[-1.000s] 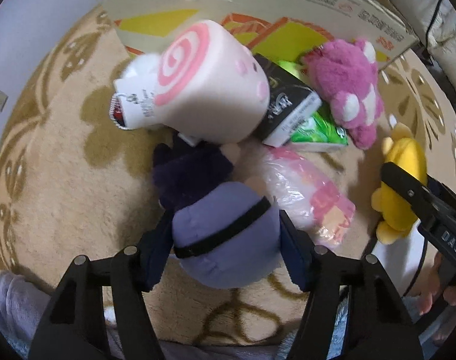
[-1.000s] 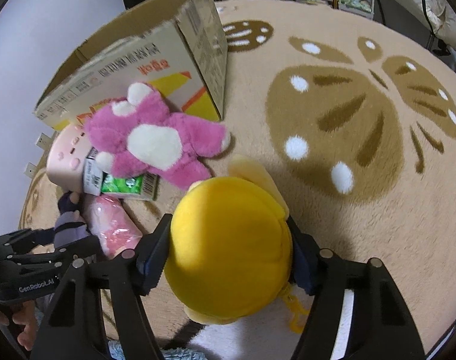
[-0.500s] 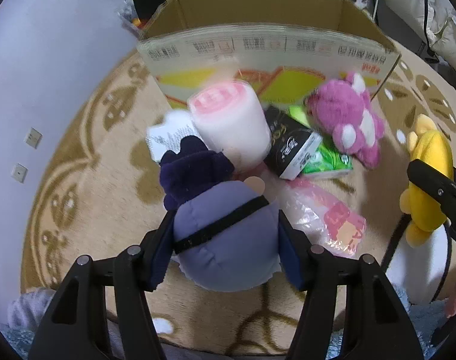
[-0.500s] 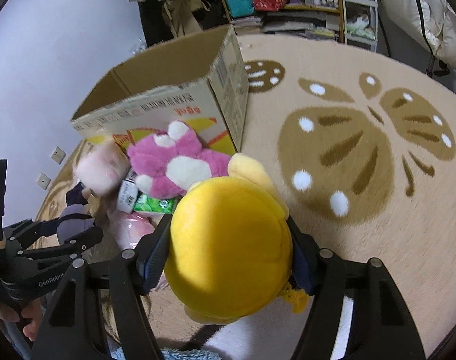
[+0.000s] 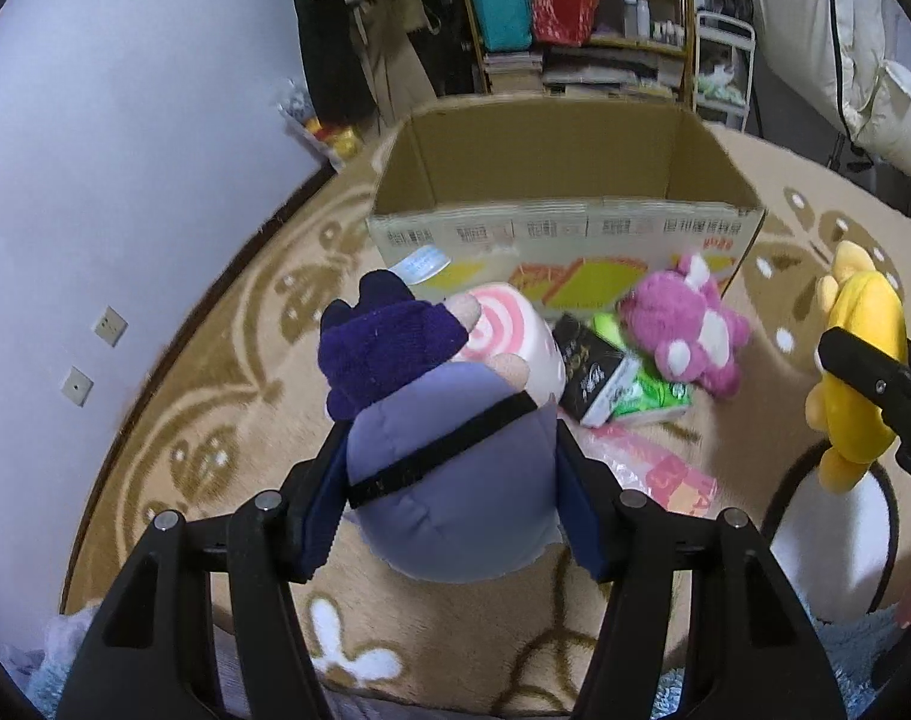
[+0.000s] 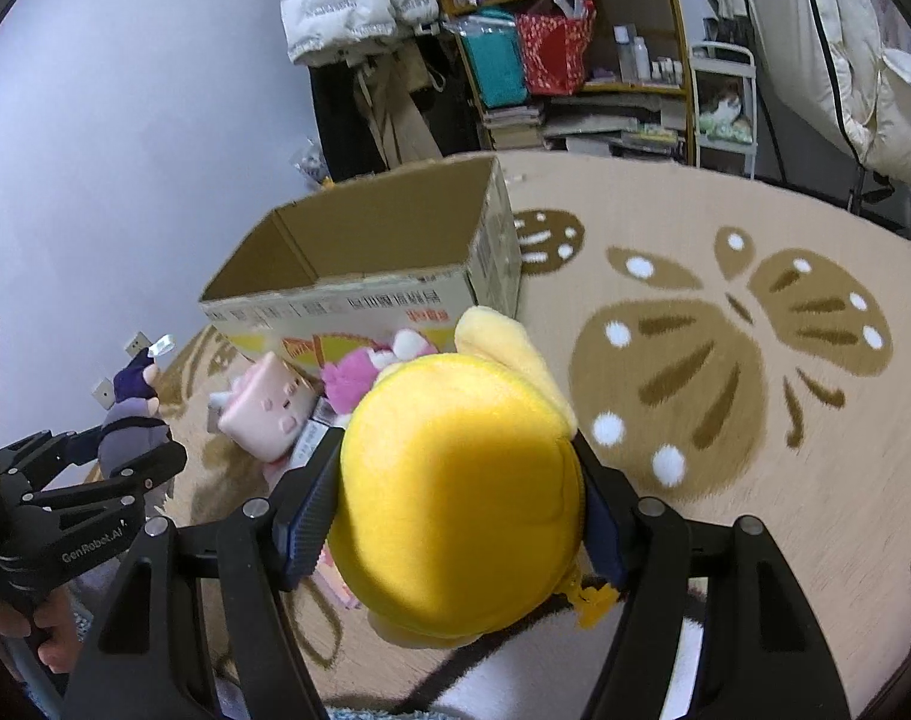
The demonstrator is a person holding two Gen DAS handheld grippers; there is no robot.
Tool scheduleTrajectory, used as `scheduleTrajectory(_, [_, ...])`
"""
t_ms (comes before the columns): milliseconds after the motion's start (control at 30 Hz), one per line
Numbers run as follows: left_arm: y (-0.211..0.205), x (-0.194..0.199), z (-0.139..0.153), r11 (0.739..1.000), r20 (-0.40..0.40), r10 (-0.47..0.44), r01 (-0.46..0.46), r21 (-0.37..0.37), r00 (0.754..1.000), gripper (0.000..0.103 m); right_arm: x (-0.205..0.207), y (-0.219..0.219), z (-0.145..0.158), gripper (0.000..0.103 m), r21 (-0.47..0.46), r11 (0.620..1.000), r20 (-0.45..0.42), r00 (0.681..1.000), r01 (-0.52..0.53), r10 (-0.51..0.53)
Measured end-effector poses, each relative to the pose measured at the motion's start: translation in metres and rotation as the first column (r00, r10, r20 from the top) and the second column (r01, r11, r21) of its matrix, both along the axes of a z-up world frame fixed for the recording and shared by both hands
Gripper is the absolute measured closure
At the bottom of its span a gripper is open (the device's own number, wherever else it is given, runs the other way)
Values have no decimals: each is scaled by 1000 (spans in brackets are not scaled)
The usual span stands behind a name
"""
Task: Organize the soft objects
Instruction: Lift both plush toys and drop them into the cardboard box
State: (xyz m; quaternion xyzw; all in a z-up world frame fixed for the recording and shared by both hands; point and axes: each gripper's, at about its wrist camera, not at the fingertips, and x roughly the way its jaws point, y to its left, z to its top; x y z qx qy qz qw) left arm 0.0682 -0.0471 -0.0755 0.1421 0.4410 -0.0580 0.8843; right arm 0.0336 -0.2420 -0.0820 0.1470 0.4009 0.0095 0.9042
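Observation:
My left gripper (image 5: 449, 492) is shut on a purple plush doll (image 5: 449, 462) with a dark blue cap and a black strap, held above the rug. My right gripper (image 6: 455, 510) is shut on a yellow plush toy (image 6: 455, 492), also lifted; this yellow plush toy (image 5: 860, 360) shows at the right of the left wrist view. An open cardboard box (image 5: 551, 180) stands ahead on the rug, with nothing showing on what I can see of its inside. In front of it lie a pink swirl roll cushion (image 5: 515, 330), a magenta plush bear (image 5: 689, 330), tissue packs (image 5: 629, 390) and a pink plastic packet (image 5: 665, 468).
A patterned beige rug (image 6: 725, 360) covers the floor. A wall (image 5: 125, 150) runs along the left. Crowded shelves (image 6: 575, 60) with bags and books stand behind the box. White bedding (image 5: 875, 60) hangs at the right. A person's hand (image 6: 41, 642) grips the left tool.
Both grippers rose and tilted up with their toys still held. The box's open top and the shelves behind came into view; the toys on the rug dropped farther below.

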Motion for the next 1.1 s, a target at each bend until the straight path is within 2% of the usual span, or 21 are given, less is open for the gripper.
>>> scheduleTrajectory(200, [2,-4,23,998,98,-22,17,54,995,42,-1,2,16,29,30,999,41,999,-21,20])
scheduleTrajectory(333, [8,4,41,1000,125,-12,8,29,992,42,3,6,32,29,0,999,68,997,-43,42])
scheduleTrajectory(467, [12,20,56,999,161,-2,-4,37,987,42,9,6,48,29,-10,998,102,993,-55,56])
scheduleTrajectory(833, [16,63,79,999,217,3,-12,38,976,42,55,10,76,29,-65,994,161,982,-84,94])
scheduleTrajectory(1100, [7,101,89,1000,252,-13,11,11,968,41,83,13,92,28,-80,993,213,972,-85,101])
